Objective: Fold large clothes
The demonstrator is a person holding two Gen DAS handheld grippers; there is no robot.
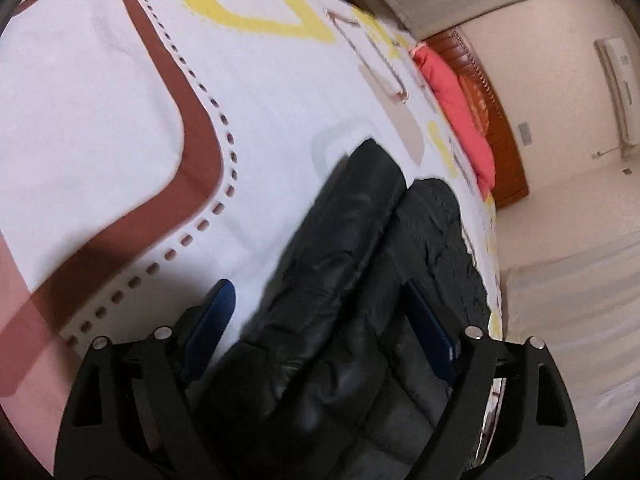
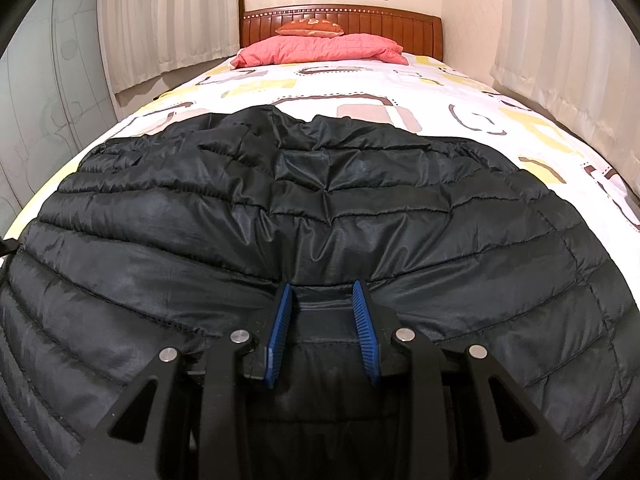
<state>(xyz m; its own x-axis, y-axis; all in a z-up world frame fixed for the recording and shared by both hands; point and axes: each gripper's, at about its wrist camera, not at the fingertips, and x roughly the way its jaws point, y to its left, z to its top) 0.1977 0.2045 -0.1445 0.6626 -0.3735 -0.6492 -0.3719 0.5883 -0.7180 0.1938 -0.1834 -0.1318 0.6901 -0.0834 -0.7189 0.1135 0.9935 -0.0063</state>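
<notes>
A black quilted puffer jacket is spread flat across the near end of a bed covered by a white sheet printed with brown and yellow shapes. A fold of its hem is pinched between the narrowly set blue pads of the right gripper. The left gripper is held wide open over what seems, in the blurred view, to be a sleeve, with neither pad pressing it.

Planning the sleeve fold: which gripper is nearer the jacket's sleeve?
Left. The left gripper straddles the sleeve with open fingers; the right gripper pinches the jacket body's near hem.
</notes>
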